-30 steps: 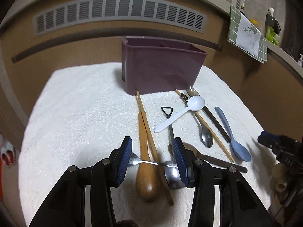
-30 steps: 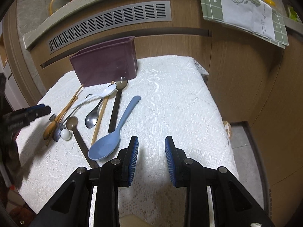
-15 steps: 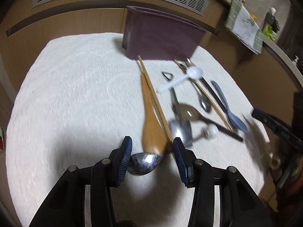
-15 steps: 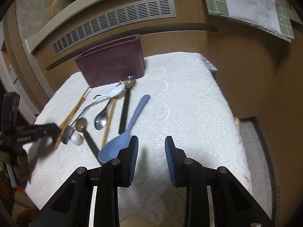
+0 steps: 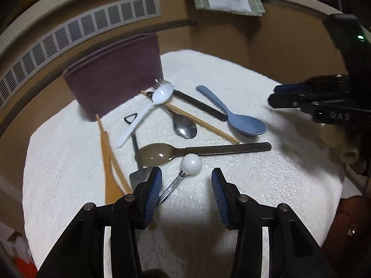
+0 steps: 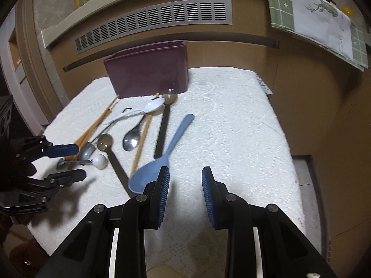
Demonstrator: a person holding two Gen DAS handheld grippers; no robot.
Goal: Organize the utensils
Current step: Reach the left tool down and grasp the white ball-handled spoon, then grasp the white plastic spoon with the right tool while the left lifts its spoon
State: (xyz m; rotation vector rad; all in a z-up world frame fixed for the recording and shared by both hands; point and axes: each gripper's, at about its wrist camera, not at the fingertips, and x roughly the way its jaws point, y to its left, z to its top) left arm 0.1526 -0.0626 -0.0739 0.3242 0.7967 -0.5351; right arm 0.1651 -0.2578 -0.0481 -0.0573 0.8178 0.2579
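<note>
Several utensils lie on a white towel [image 5: 243, 185] in front of a maroon bin [image 5: 116, 78]: a blue spoon [image 5: 243, 122], a white spoon [image 5: 160, 95], a steel spoon [image 5: 184, 126], a wooden spoon [image 5: 109, 173], chopsticks [image 5: 204, 122], a dark-handled spoon [image 5: 208, 149] and a steel scoop with a white ball handle [image 5: 191, 164]. My left gripper [image 5: 185, 192] is open just above the scoop's stem, near the ball. My right gripper [image 6: 185, 185] is open and empty, its left finger beside the blue spoon's bowl [image 6: 148, 176]. The left gripper also shows in the right wrist view [image 6: 65, 162].
Wooden cabinet fronts with a grey vent [image 6: 153, 23] stand behind the towel. A green and white cloth [image 6: 320, 16] hangs at the upper right. The towel's right half [image 6: 243, 127] holds no utensils. The table drops off at the right edge [image 6: 294, 162].
My left gripper has swung right, from over the wooden spoon's bowl to the scoop's ball-handle end. The right gripper has moved slightly forward toward the blue spoon. Both stay open.
</note>
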